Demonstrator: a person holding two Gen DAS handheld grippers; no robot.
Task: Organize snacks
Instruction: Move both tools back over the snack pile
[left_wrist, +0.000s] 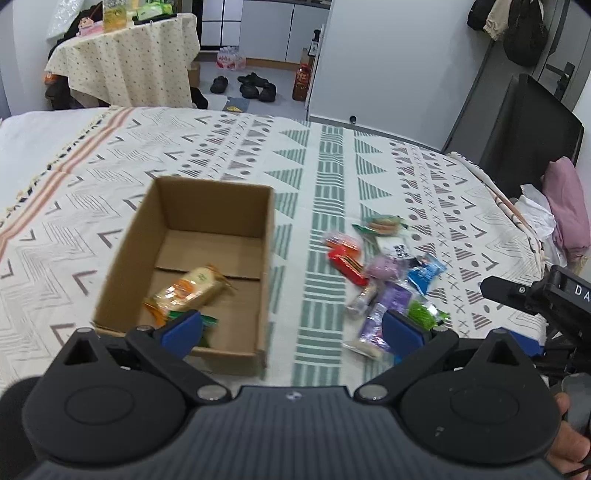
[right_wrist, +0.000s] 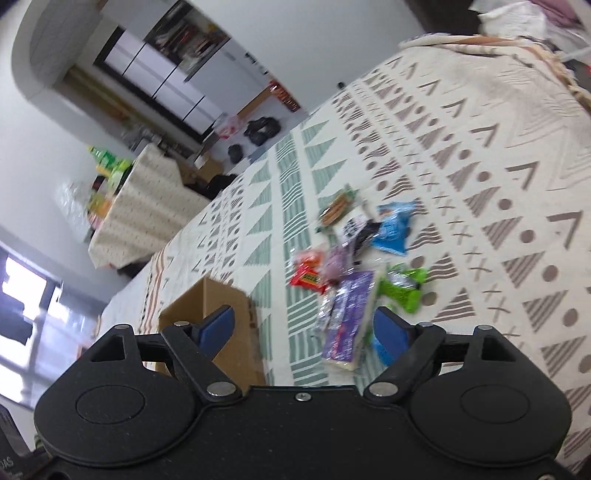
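Note:
An open cardboard box (left_wrist: 207, 206) stands on the patterned cloth, with a cream and orange snack packet (left_wrist: 188, 290) lying inside. My left gripper (left_wrist: 291, 330) hovers over the box's near right corner, open, nothing between its blue pads. To the right lies a pile of snacks: a red packet (left_wrist: 347, 264), a blue one (left_wrist: 424, 273), a purple one (left_wrist: 380, 321), a green one (left_wrist: 424, 314). In the right wrist view my right gripper (right_wrist: 304, 330) is open and empty above the purple packet (right_wrist: 347, 317), with the box (right_wrist: 214, 299) at its left and the green packet (right_wrist: 402, 288) just ahead.
The bed's patterned cloth (left_wrist: 110, 221) extends left and far beyond the box. The right gripper's black body (left_wrist: 546, 295) reaches in at the right edge. Pink cloth and white bags (left_wrist: 565, 206) lie at the bed's right side. A covered table (left_wrist: 125, 62) and shoes stand beyond.

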